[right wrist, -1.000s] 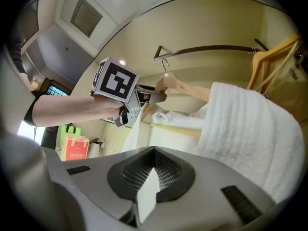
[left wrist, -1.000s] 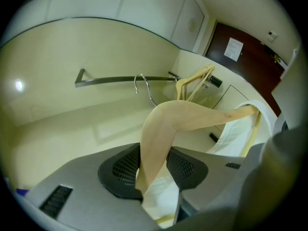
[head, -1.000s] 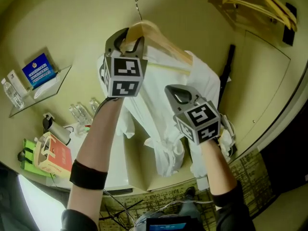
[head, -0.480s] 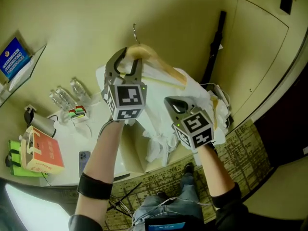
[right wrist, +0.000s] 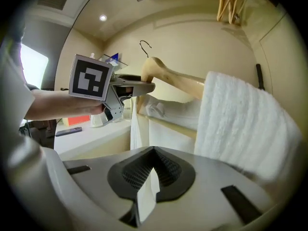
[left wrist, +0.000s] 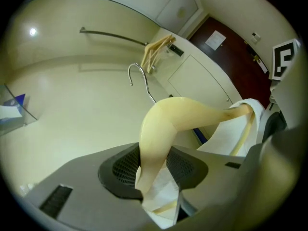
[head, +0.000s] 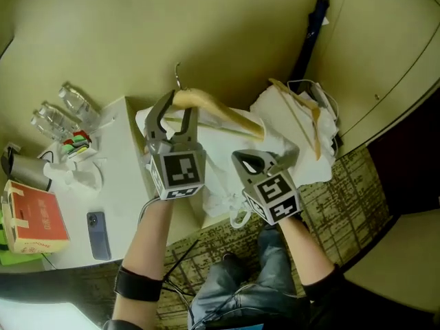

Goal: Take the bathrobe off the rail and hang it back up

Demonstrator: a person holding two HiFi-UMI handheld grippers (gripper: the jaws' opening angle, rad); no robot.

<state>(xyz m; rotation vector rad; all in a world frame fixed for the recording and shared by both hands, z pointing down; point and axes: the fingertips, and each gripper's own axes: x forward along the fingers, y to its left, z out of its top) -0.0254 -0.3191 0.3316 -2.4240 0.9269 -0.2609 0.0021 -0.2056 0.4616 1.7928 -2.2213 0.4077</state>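
Wooden hanger (head: 221, 113) (hook (head: 177, 74) up, crosswise): left tongs (head: 176, 110) clamp it, right tongs (head: 246, 160) pinch bathrobe (head: 282, 112).

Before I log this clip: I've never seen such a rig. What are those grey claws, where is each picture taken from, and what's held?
No robot: a person holds a hand-operated gripper in each hand. One picture looks down from a head camera; the other two look along each gripper's jaws. The left gripper clamps a wooden hanger, its hook off the rail. The right gripper pinches the white bathrobe draped on it. On the counter are a phone, a red box and water bottles.
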